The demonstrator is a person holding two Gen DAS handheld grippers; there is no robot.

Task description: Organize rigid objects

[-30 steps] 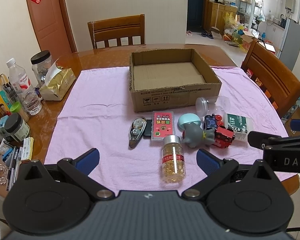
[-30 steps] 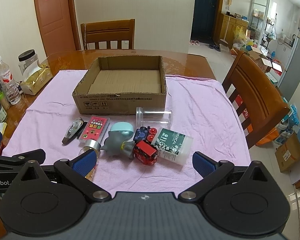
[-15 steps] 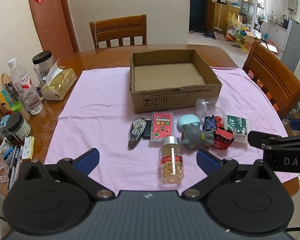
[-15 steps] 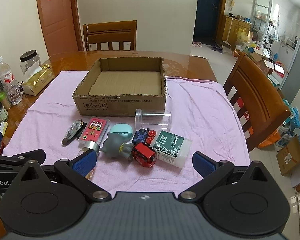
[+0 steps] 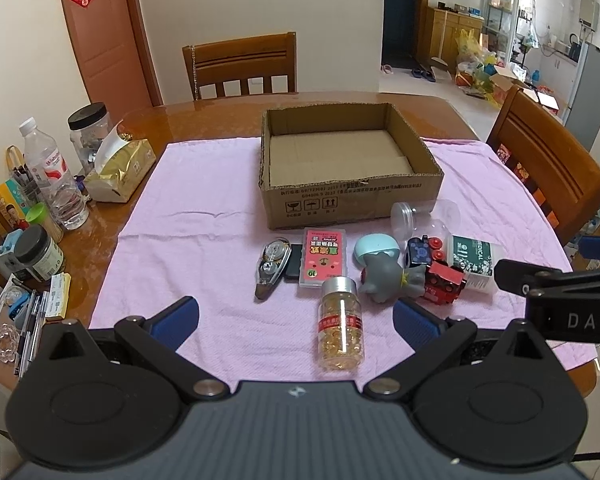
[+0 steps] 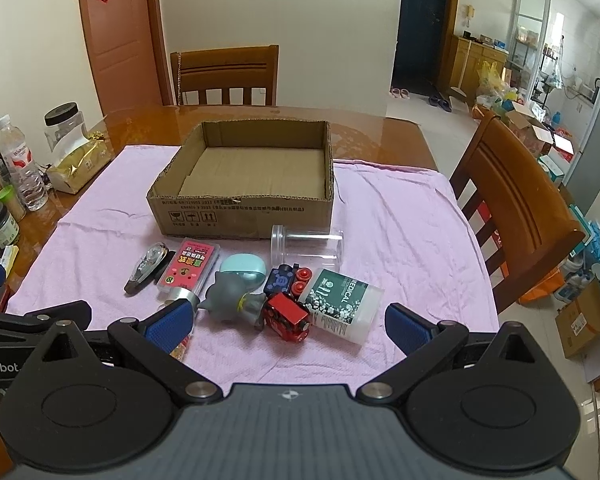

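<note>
I am looking at a cardboard box sitting open on the pink cloth covering the bench; only its bare cardboard floor is showing inside. A clear jar is lying on its side just near of the box. A pill bottle full of yellow capsules is lying between the spread fingers of my left hand-held gripper, which is gaping wide and touching nothing. My right hand-held gripper is also standing wide open and gripping nothing, with a red toy train, a grey figurine and a medical box lying just beyond its tips.
</note>
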